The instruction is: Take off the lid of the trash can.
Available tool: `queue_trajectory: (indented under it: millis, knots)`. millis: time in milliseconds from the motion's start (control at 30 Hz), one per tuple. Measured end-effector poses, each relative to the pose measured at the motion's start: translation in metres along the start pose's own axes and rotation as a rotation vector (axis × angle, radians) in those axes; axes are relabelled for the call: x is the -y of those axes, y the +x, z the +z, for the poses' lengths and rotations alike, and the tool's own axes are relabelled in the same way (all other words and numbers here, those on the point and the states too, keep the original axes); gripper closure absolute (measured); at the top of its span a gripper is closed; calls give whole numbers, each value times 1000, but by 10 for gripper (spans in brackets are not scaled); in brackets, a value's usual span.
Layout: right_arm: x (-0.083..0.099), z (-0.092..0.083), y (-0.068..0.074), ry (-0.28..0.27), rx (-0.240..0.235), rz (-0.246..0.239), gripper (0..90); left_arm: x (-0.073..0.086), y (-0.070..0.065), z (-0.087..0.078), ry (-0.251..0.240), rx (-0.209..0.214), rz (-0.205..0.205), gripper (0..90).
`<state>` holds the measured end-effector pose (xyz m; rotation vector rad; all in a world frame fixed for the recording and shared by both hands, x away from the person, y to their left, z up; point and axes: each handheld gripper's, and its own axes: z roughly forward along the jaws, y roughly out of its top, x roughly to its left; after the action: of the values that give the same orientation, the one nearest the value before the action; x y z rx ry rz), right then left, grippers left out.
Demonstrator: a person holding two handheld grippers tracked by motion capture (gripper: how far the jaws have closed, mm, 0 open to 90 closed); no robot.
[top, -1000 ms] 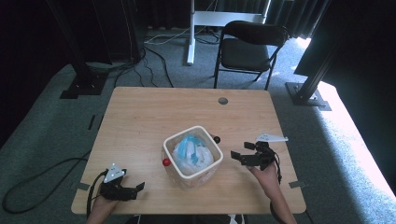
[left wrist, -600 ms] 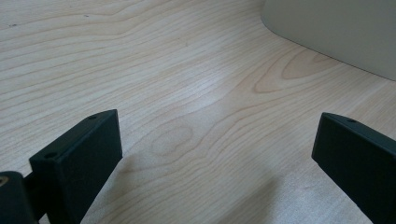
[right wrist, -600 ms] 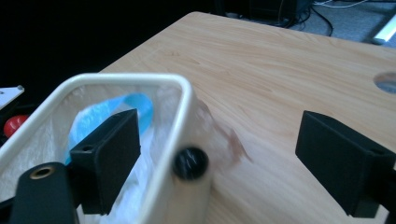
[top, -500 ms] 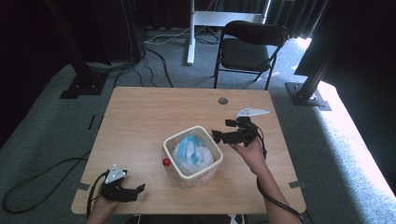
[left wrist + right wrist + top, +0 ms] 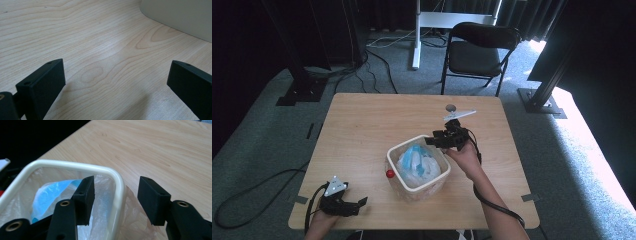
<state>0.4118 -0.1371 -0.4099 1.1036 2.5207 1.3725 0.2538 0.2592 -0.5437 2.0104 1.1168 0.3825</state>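
Right gripper hangs over the far right rim of the white bin, and its own view shows how it is set: one jaw stands inside the rim, the other outside it, with the rim and the clear liner bag between them. Its jaws have just been closing, but a gap shows on both sides and the pads do not yet press on anything, so I count them as open around the rim, not gripping. The bin sits near the middle of the table, a little toward six o'clock, lined with the clear bag and holding crumpled blue and white plastic; a small red ball lies on the wood just beside its nine o'clock side. Left gripper rests on the table at about seven o'clock from the bin, well apart from it, jaws spread wide over bare wood with nothing between them. To my eye the step in hand is taking hold of the bin's edge, or the liner folded over it. Next comes closing fully so both pads bite squarely on rim and bag together, then a steady pull; a skewed pinch could slip off the smooth rim or catch only the thin film.
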Motion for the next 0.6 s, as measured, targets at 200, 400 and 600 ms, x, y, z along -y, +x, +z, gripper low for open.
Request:
queue_trajectory:
  millis: [200,400,600]
  knots:
    - [-3,8,3,56,23,-9,558,0,0,0,7,0,6,17]
    - [-4,17,6,116,71,-24,697,0,-1,1,15,-4,11,17]
    - [-6,16,9,118,95,-59,739,0,-1,1,18,-3,11,17]
